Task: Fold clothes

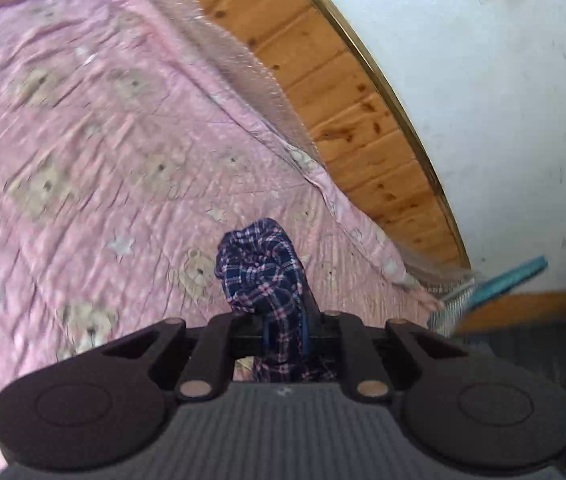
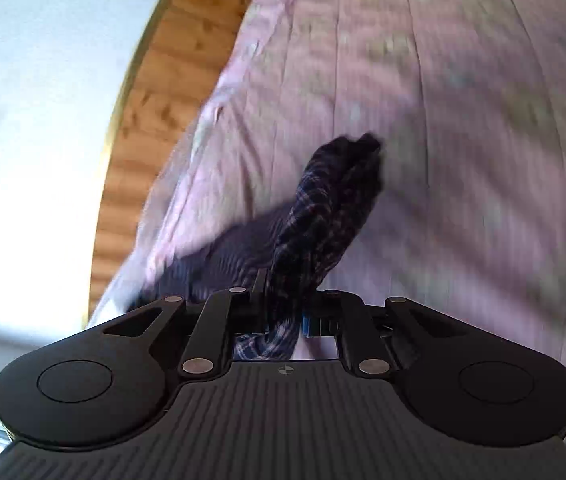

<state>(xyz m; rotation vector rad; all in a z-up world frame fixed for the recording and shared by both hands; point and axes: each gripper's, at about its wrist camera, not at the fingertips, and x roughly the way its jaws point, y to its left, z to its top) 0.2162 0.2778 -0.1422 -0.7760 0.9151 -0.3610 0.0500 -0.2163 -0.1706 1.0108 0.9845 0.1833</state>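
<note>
A navy plaid garment (image 1: 261, 272) with pink and white lines is bunched between the jaws of my left gripper (image 1: 283, 316), which is shut on it and holds it above the pink bedspread (image 1: 95, 152). In the right wrist view the same plaid garment (image 2: 323, 208) is pinched in my right gripper (image 2: 287, 304), also shut on it, with cloth trailing off to the left over the bedspread (image 2: 463, 140). Both views are blurred by motion. The fingertips are hidden by the cloth.
The pink bedspread has a bear and star print. A wooden headboard (image 1: 347, 92) with a brass edge runs along a white wall (image 1: 503, 80). A teal object (image 1: 503, 280) lies at the bed's right corner. The headboard also shows in the right wrist view (image 2: 155, 120).
</note>
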